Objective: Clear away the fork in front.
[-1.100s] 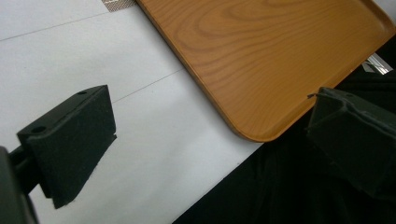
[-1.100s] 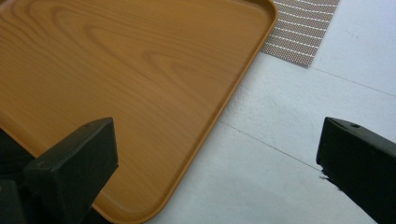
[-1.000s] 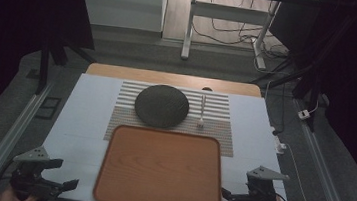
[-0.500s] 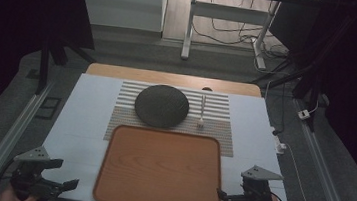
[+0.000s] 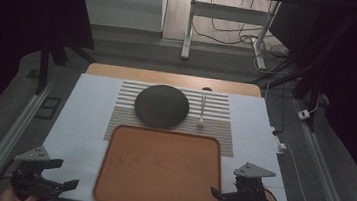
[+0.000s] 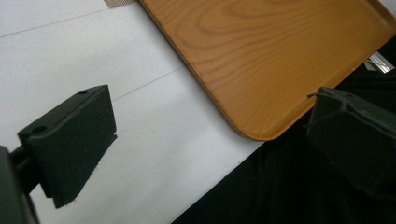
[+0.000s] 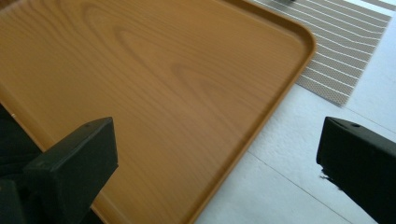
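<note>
Orange-brown wood grain marks the tray (image 5: 159, 169), which lies flat at the near edge of the tabletop (image 5: 79, 115), centred between the two grippers. In the high view its far edge overlaps a striped mat (image 5: 220, 110) that carries a dark plate (image 5: 161, 106) and a fork (image 5: 201, 114), both well clear of the tray. The left gripper (image 5: 59, 184) hangs off the near left corner of the tabletop, its jaws apart and pointing toward the tray without touching it. The right gripper (image 5: 217, 194) sits at the tray's near right corner, jaws also apart, the tips at or just over the rim; contact cannot be told from here.

In the left gripper view the left gripper (image 6: 210, 135) has its jaws spread wide, the tray's (image 6: 280, 60) rounded near corner lying between and beyond them over the table edge.

In the right gripper view the right gripper (image 7: 219, 154) is likewise wide apart, and the tray's (image 7: 154, 79) right rim runs up between the jaws, with the mat (image 7: 345, 42) past its far corner.

The step looks like taking the tray by both sides. To do it well, each gripper should likely straddle the raised rim squarely, and both should close at matching points so the tray lifts level rather than twisting.
</note>
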`<state>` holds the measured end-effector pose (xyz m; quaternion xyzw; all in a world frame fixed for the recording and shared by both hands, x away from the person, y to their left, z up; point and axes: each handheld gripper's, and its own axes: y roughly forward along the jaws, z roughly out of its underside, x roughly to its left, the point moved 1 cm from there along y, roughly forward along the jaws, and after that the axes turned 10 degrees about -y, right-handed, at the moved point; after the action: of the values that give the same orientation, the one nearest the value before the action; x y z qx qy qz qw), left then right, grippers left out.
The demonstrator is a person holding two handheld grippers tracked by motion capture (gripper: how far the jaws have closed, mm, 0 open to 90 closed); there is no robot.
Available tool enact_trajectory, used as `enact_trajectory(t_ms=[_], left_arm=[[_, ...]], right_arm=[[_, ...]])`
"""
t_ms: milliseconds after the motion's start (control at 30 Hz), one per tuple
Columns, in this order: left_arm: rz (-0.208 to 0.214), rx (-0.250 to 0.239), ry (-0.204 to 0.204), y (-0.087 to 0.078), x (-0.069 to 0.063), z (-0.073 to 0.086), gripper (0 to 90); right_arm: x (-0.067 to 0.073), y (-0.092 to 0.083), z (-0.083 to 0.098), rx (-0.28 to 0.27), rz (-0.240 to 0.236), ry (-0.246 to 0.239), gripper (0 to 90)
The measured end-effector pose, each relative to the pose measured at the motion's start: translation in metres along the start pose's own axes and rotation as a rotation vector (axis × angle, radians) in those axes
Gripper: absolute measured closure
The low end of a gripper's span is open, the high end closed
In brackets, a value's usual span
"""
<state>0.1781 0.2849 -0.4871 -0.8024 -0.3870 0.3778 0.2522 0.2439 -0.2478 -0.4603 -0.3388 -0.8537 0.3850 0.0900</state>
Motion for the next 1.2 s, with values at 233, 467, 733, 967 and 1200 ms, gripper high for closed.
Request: enact_trajectory(t_ms=[233,467,733,967,1200], left_arm=[[-0.001,0.005,0.001,0.001,0.0,0.0,1.0],[-0.002,0.007,0.0,0.001,0.0,0.0,1.0],[-0.005,0.01,0.0,0.001,0.0,0.0,1.1],[-0.005,0.014,0.002,0.002,0.0,-0.001,1.2],[-0.005,0.016,0.001,0.002,0.0,-0.001,1.2]], right_arm=[[0.002,0.01,-0.005,0.001,-0.034,-0.01,0.0],[0.006,0.021,-0.013,0.022,-0.037,-0.041,0.0],[0.009,0.032,-0.021,0.047,-0.016,-0.098,0.0],[0.007,0.044,-0.029,0.062,0.003,-0.123,0.0],[0.005,0.059,-0.037,0.09,0.01,-0.159,0.0]])
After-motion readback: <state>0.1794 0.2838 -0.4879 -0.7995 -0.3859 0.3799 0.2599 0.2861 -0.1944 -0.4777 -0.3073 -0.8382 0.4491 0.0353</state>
